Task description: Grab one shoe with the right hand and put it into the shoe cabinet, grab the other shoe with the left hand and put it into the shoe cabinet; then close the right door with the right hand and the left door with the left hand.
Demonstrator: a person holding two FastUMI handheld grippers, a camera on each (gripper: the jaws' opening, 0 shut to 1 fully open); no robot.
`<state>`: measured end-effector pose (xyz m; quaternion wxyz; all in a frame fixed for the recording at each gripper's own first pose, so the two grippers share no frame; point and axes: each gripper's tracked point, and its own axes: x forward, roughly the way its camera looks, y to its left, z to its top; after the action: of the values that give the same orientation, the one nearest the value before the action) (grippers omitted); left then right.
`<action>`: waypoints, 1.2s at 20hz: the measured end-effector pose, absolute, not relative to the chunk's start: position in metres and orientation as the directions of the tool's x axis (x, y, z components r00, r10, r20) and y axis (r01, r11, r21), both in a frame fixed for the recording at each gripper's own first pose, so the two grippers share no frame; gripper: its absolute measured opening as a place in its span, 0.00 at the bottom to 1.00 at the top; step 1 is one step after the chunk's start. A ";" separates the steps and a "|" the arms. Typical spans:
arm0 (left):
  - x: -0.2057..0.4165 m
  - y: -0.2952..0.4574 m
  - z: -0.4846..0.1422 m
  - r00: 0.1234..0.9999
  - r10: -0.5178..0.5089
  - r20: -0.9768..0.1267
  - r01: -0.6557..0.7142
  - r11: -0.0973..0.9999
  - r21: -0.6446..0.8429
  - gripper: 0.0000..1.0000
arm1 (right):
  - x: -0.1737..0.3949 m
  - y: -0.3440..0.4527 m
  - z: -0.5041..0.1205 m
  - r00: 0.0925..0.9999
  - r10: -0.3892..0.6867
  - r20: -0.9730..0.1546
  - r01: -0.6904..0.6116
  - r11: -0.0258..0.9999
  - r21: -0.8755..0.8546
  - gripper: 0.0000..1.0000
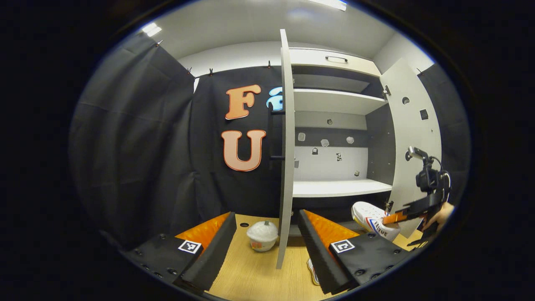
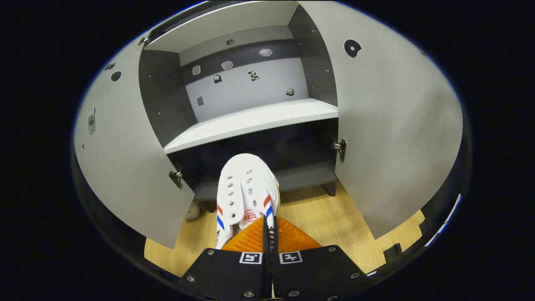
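Note:
The grey shoe cabinet [image 1: 338, 188] stands with both doors wide, its left door [image 1: 285, 146] edge-on to me. My right gripper [image 2: 269, 219] is shut on the rim of a white shoe [image 2: 246, 188] with red and blue stripes. The shoe's toe points into the dark bottom compartment [image 2: 292, 154]. In the left gripper view that shoe [image 1: 372, 218] hangs at the cabinet's foot, held by the right gripper [image 1: 391, 219] and a hand. My left gripper [image 1: 265, 217] is open and holds nothing. A sliver of the other shoe [image 1: 311, 271] lies on the floor behind its right finger.
A white lidded cup [image 1: 262, 236] stands on the wooden floor [image 1: 255, 276] just left of the left door. The right door [image 2: 397, 125] and left door [image 2: 121, 167] flank the opening. A white shelf [image 2: 250, 121] sits above the bottom compartment.

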<state>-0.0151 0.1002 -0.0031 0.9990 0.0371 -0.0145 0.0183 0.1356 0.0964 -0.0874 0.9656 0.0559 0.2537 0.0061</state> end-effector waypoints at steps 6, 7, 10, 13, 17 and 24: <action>-0.017 0.097 -0.015 1.000 0.018 0.004 -0.018 0.998 0.054 0.94 | 0.203 0.109 -0.011 0.919 0.037 -0.393 -0.009 0.997 0.075 0.01; -0.016 0.097 -0.014 1.000 0.019 0.005 -0.019 0.998 0.060 0.94 | 0.216 0.112 0.001 0.924 0.034 -0.380 -0.010 0.998 0.064 0.00; -0.012 0.094 -0.012 1.000 0.017 0.016 -0.018 0.996 0.086 0.96 | 0.259 0.117 0.032 0.939 0.031 -0.343 -0.016 0.999 0.045 0.00; -0.009 0.089 -0.016 1.000 0.010 0.003 -0.010 0.996 0.090 0.97 | 0.303 0.120 0.048 0.943 0.018 -0.333 -0.001 0.999 0.049 0.00; -0.007 0.092 -0.019 1.000 0.021 -0.010 -0.020 0.996 0.090 0.96 | 0.364 0.117 0.048 0.932 -0.005 -0.362 0.030 0.998 0.063 0.00; -0.006 0.099 -0.022 0.997 0.067 -0.025 -0.064 0.991 0.117 0.99 | 0.439 0.100 0.014 0.893 -0.062 -0.446 0.117 0.988 0.098 0.00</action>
<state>-0.0059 0.0991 -0.0224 0.9977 0.0579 0.0143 0.0329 0.4389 0.0998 0.0136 0.9709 0.0611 0.2270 -0.0460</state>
